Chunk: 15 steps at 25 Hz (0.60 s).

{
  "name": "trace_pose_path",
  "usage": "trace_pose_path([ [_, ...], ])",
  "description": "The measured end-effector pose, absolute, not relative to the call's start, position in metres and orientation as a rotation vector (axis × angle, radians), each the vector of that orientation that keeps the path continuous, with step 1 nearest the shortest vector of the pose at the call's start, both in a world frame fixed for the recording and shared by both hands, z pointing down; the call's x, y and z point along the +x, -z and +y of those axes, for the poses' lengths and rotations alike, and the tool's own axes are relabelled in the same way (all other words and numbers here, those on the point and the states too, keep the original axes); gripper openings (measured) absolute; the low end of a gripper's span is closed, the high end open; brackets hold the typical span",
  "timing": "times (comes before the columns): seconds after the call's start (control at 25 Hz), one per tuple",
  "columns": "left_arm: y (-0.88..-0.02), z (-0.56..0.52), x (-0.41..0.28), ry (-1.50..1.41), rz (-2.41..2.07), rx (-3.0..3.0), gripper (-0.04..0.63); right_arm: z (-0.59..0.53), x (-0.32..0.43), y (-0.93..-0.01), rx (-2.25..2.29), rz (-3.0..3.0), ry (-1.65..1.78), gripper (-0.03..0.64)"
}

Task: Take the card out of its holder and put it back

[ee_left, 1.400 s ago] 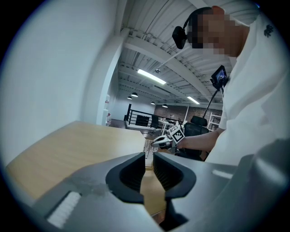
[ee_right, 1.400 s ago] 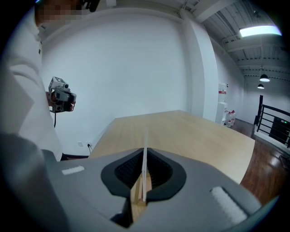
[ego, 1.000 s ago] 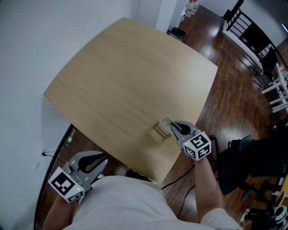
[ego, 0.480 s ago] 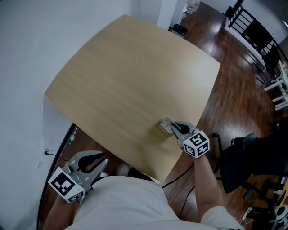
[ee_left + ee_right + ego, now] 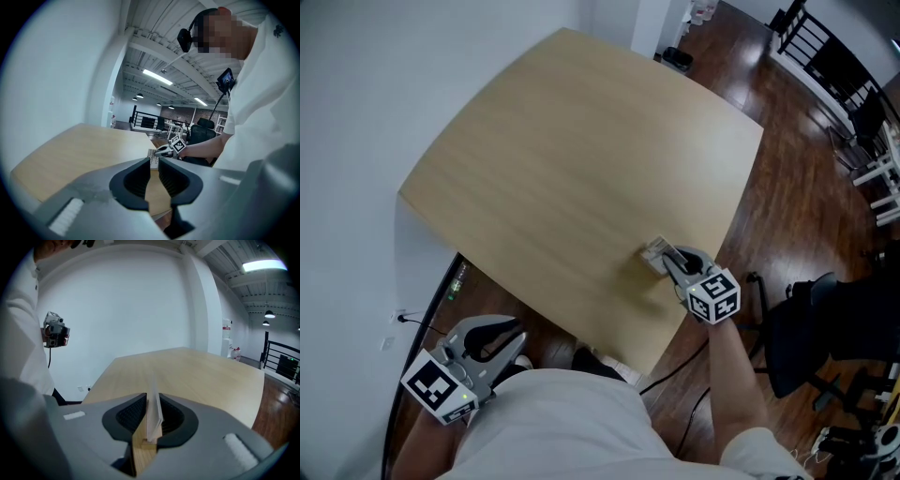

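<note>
Starting off the table's near left corner: the left gripper [image 5: 508, 334] hangs there, off the table [image 5: 562, 159] and close to our white shirt [image 5: 544, 422], touching neither the tabletop nor anything on it. In the left gripper view its jaws sit just a sliver apart with nothing between them, so it's released and empty. It points across the table's near edge toward the other gripper.

The table is a big pale wood top with a white wall [image 5: 356, 141] running along its left side.

Moving right, close to the table's near right edge, we've got the card [image 5: 653, 249]. It's thin and white, standing upright on its edge in the small wooden holder [image 5: 143, 446]. So the card is seated in the holder, not out of it.

The right gripper [image 5: 667, 257] reaches in over the table's near right edge and straddles the card, one jaw on each side. In the right gripper view its jaws are opening. The card stands between the dark pads [image 5: 129, 416], leaning a touch toward the right one, with a slim gap showing on the left. It's a loosened grip, not a clench. We can't tell if the right pad brushes the card.

Past the table's right edge there's dark wood floor [image 5: 797, 187] and a black office chair [image 5: 825, 328].
</note>
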<state>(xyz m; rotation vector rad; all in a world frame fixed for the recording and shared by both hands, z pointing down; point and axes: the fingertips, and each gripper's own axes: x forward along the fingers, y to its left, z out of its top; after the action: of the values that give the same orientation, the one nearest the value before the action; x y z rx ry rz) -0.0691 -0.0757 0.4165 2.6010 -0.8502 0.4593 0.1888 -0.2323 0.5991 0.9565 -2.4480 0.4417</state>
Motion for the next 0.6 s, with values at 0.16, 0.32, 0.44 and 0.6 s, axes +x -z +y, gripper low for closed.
trace_pose_path([
  [0.16, -0.413, -0.069, -0.076, -0.453, -0.817, 2.622, 0.063, -0.234, 0.194, -0.583, 1.095, -2.402, -0.385, 0.102],
  [0.32, -0.41, -0.056, -0.083, -0.446, -0.749, 2.672, 0.063, -0.219, 0.204, -0.551, 1.31, -2.321, -0.287, 0.161],
  [0.44, -0.404, -0.04, -0.093, -0.438, -0.684, 2.72, 0.063, -0.185, 0.201, -0.527, 1.407, -2.276, -0.283, 0.172],
  [0.6, -0.396, -0.016, -0.12, -0.421, -0.605, 2.783, 0.063, -0.12, 0.172, -0.503, 1.47, -2.251, -0.307, 0.175],
])
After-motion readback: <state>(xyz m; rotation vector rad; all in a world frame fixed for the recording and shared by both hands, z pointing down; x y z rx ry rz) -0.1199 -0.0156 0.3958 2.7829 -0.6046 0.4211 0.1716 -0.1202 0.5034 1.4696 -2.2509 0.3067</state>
